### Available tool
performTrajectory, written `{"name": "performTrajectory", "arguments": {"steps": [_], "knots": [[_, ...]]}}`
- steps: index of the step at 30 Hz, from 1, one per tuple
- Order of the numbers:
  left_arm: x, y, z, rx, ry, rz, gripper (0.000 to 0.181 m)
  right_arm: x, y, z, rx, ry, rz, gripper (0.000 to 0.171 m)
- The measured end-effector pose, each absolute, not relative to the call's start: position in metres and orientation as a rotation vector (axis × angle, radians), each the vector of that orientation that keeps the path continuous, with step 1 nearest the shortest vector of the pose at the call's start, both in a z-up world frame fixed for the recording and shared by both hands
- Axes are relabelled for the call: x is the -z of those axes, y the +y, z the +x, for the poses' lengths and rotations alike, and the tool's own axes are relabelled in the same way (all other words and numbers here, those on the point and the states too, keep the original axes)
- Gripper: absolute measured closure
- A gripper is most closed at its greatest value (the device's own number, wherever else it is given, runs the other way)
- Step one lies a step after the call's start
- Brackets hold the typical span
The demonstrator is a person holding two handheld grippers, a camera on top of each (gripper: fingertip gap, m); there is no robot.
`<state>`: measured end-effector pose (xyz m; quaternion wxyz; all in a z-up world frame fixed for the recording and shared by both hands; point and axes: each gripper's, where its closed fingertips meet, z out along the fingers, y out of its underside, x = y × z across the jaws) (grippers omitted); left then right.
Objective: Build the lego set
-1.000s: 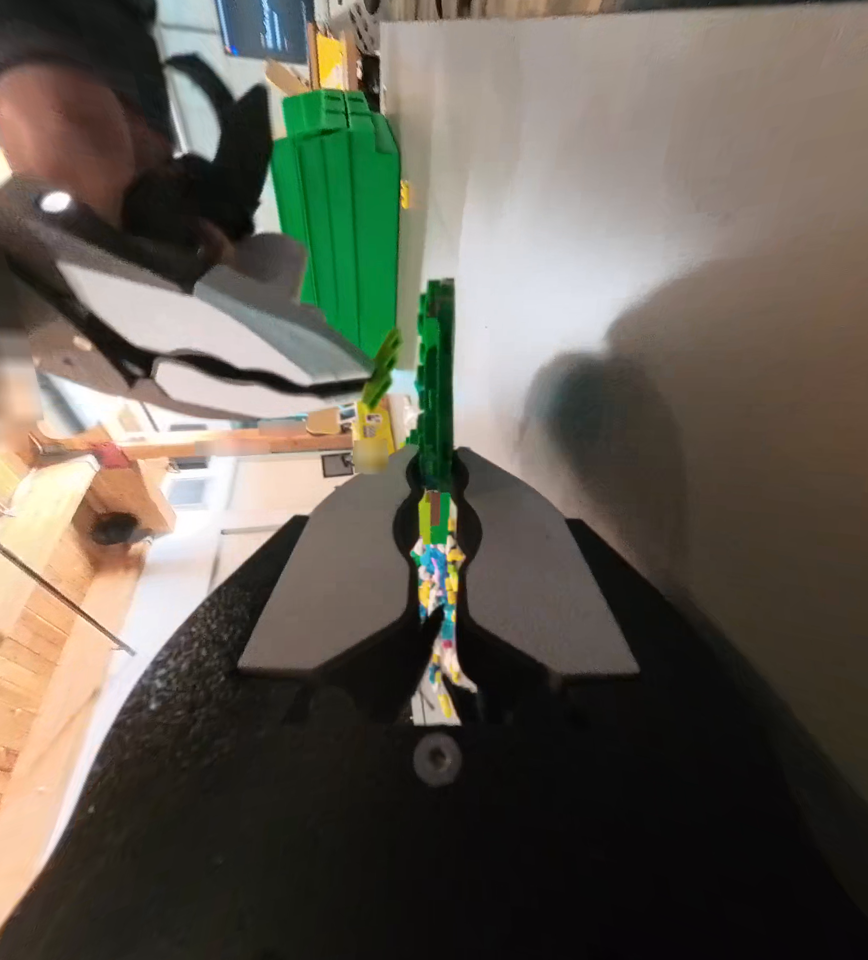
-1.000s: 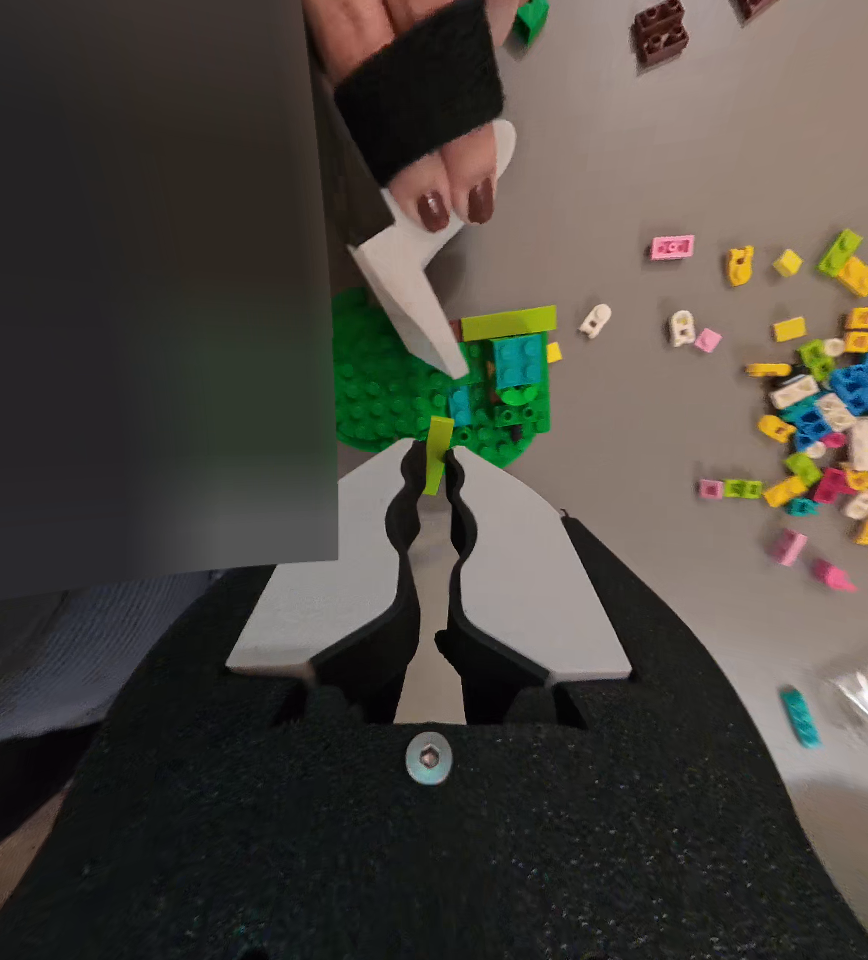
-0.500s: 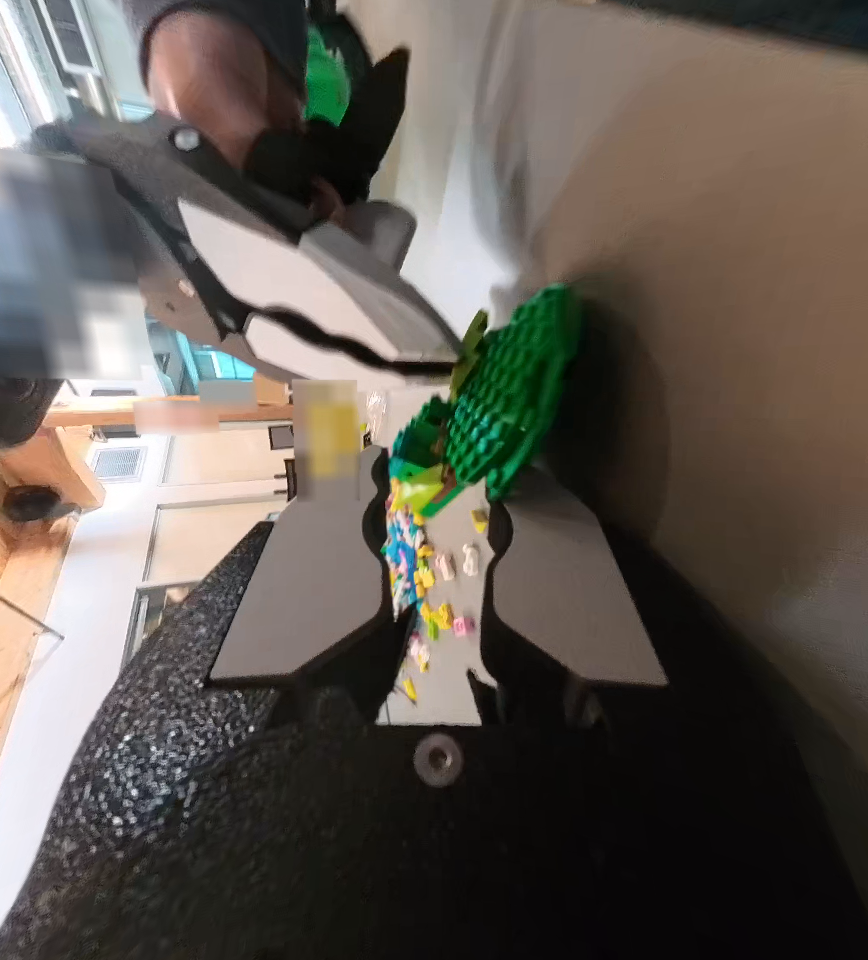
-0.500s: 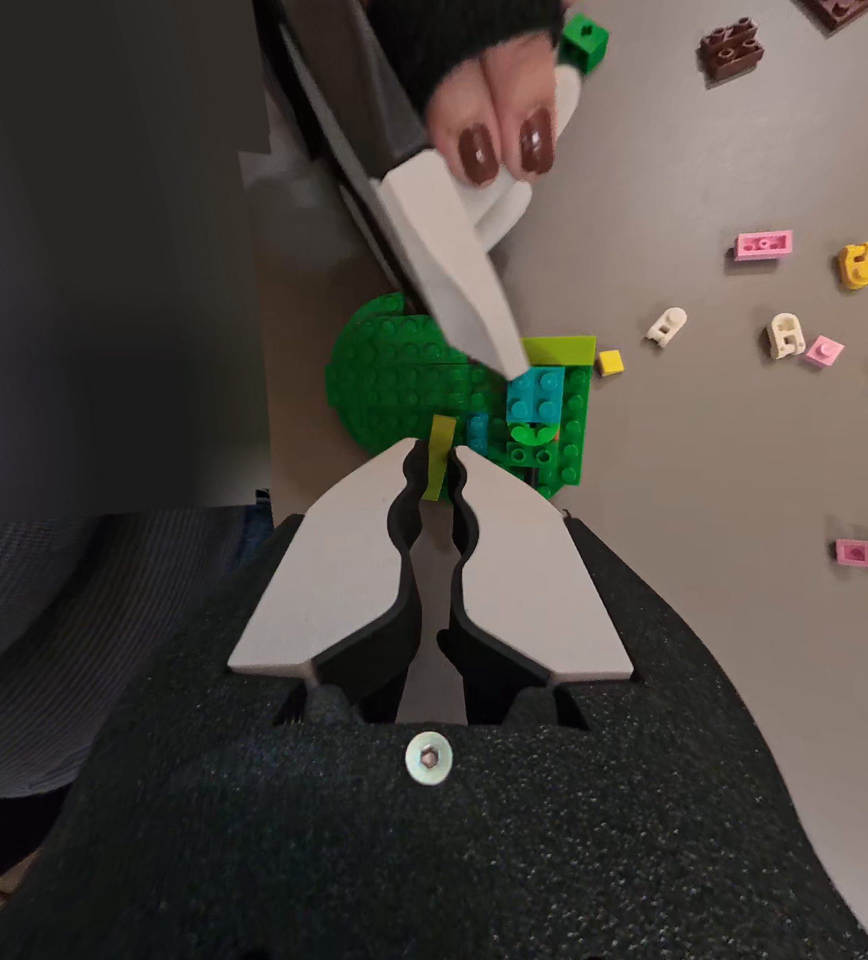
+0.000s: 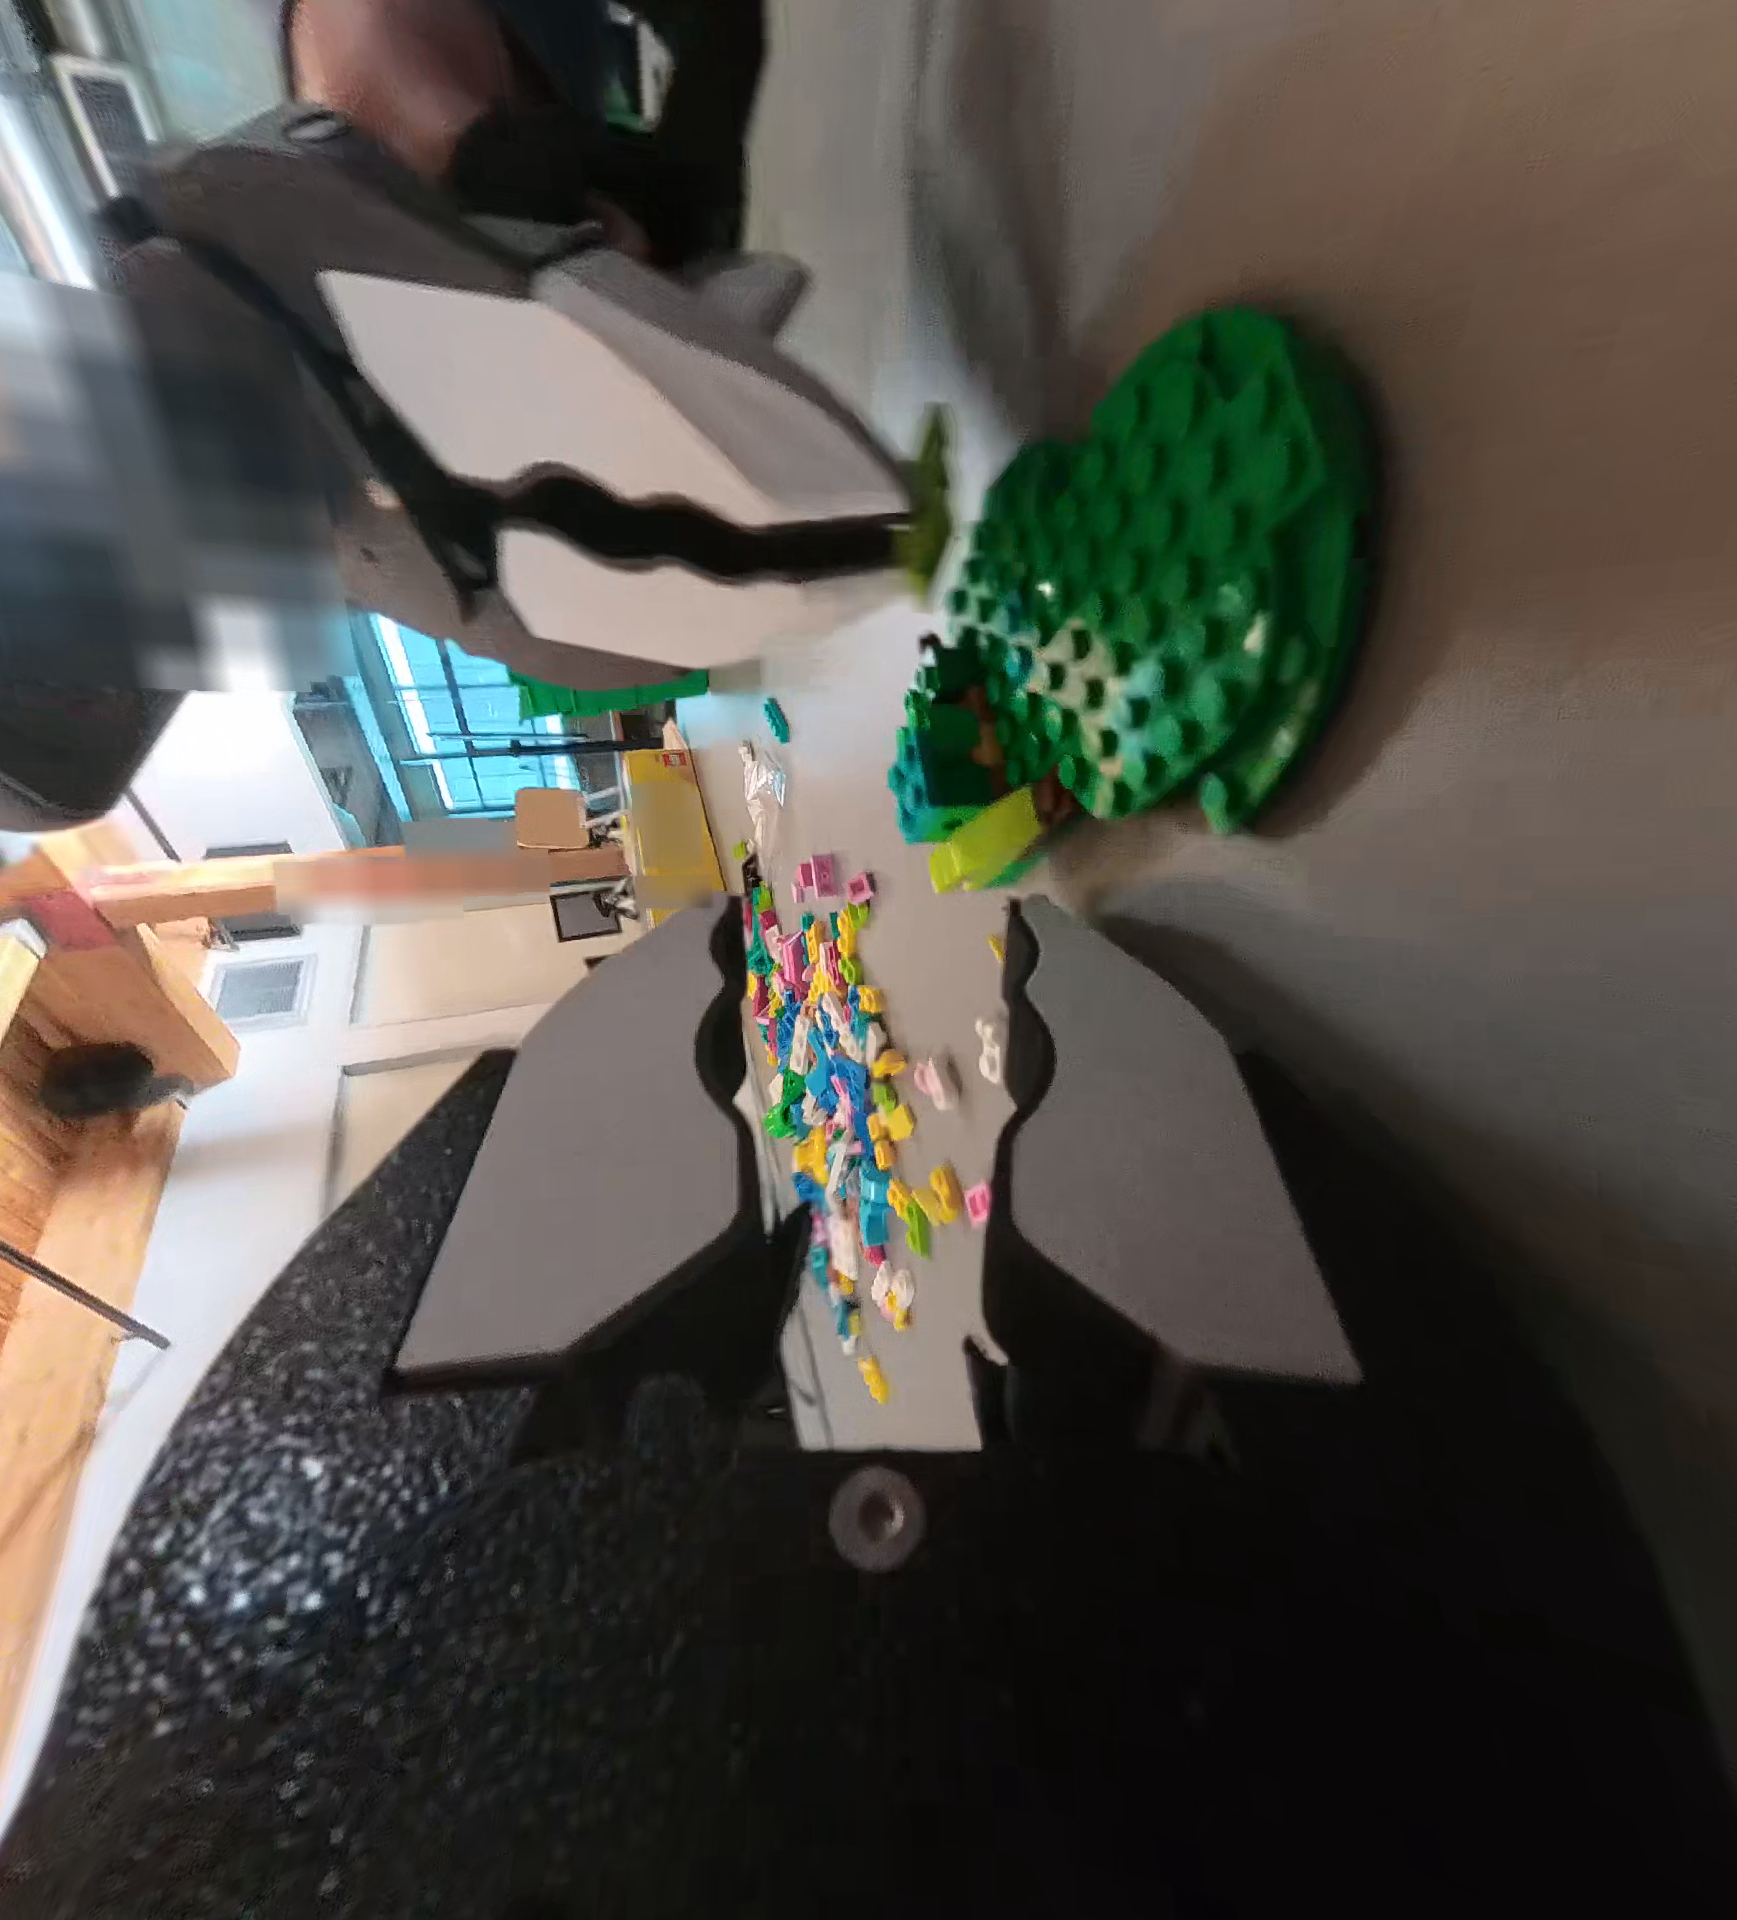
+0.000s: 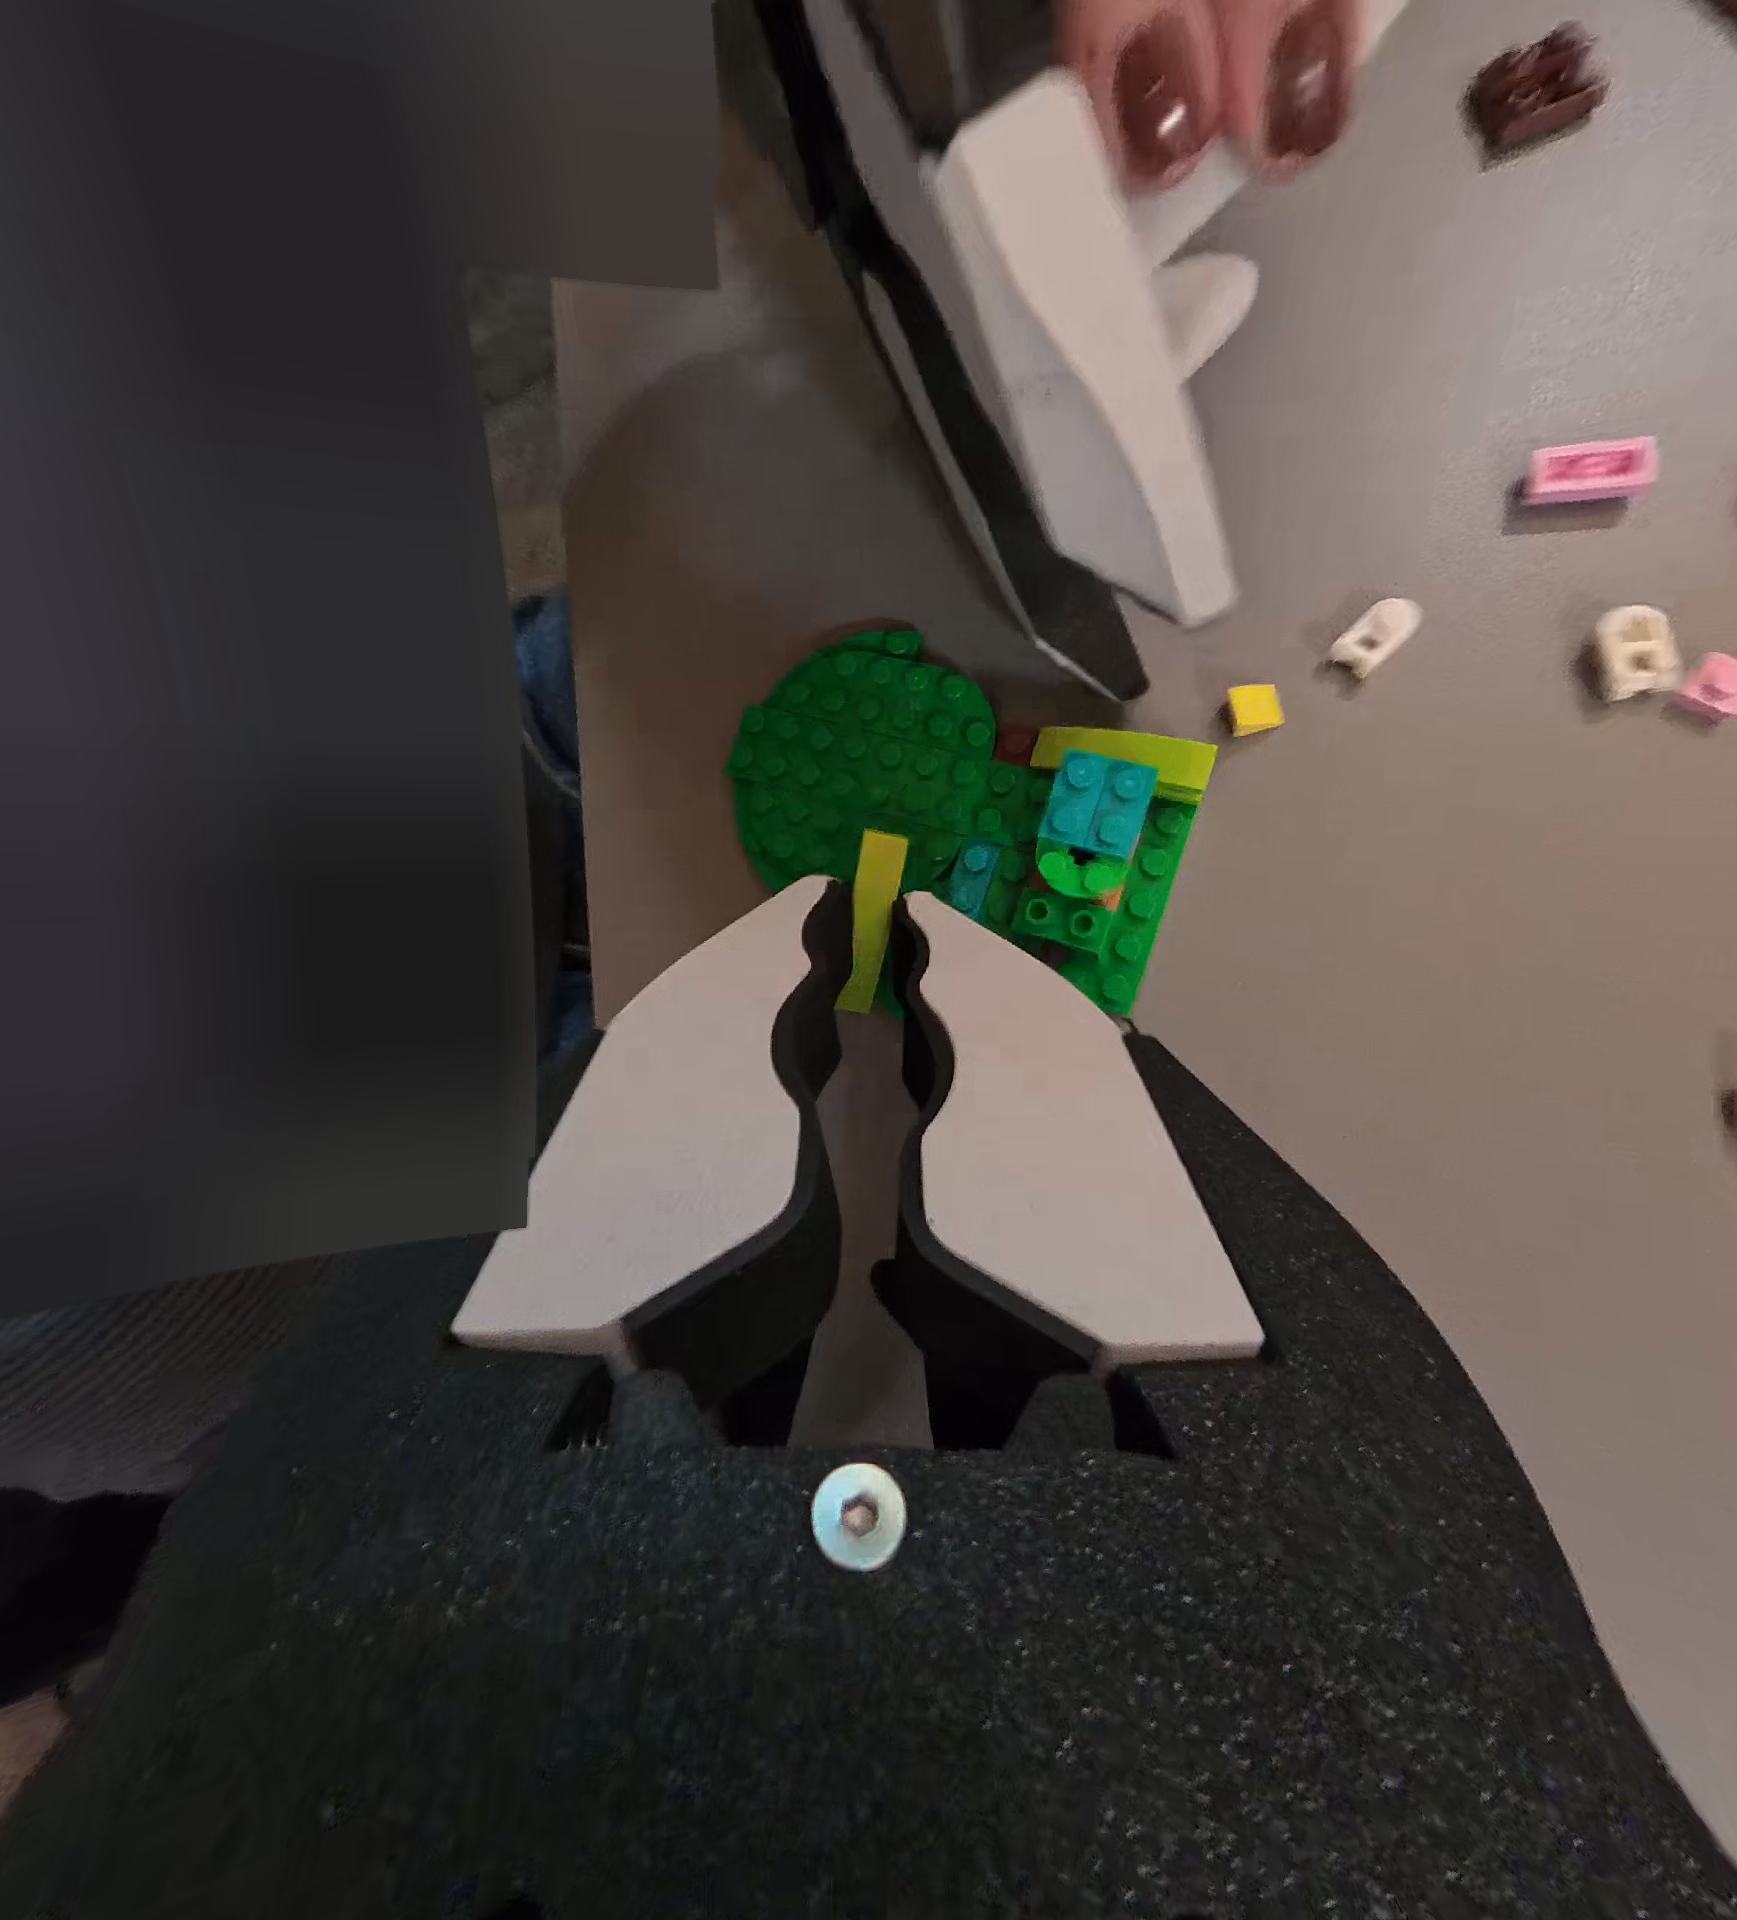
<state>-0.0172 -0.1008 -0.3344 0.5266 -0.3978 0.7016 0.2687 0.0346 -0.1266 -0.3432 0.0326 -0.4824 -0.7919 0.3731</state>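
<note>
Right tool [image 6: 862,906] pinches a thin lime strip [image 6: 876,914] edge-on between its tips, hovering at the near rim of the green base plate [image 6: 859,769]. The plate lies flat on the grey table [image 6: 1466,935]; at its 3 o'clock side sit a teal brick [image 6: 1096,798], a lime bar [image 6: 1124,753] and small green pieces.

Left tool [image 5: 869,940] gapes wide with nothing between its fingers, pulled clear at the plate's 1 o'clock side; it is motion-blurred. A hand [image 6: 1212,88] grips it.

Loose bricks [image 5: 838,1081] in pink, yellow, blue and white are scattered well off to 3 o'clock. One small yellow brick [image 6: 1253,710] lies near the build.
</note>
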Motion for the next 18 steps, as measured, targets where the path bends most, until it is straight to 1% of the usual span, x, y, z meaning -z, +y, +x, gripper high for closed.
{"name": "performTrajectory", "arguments": {"steps": [2,4,6,8,10,13,18], "knots": [[0.333,-0.105,-0.026,-0.685,1.706,-0.9,0.143,0.328,-0.115,0.033,-1.204,-2.316,-1.511,0.165],[0.33,-0.108,-0.034,-0.667,1.697,-0.92,0.148,0.321,-0.095,0.033,-1.148,-2.183,-1.558,0.165],[0.326,-0.112,-0.038,-0.596,1.681,-0.997,0.147,0.321,-0.072,0.033,-1.018,-2.038,-1.606,0.165],[0.325,-0.12,-0.034,-0.451,1.661,-1.099,0.145,0.32,-0.063,0.032,-1.02,-1.922,-1.664,0.165],[0.325,-0.129,-0.027,-0.337,1.652,-1.205,0.139,0.32,-0.06,0.034,-1.056,-1.865,-1.702,0.165],[0.331,-0.135,-0.019,-0.317,1.66,-1.32,0.136,0.323,-0.054,0.035,-1.029,-1.844,-1.7,0.165],[0.333,-0.127,-0.016,-0.371,1.538,-1.551,0.141,0.324,-0.056,0.026,-1.002,-1.872,-1.6,0.165]]}}
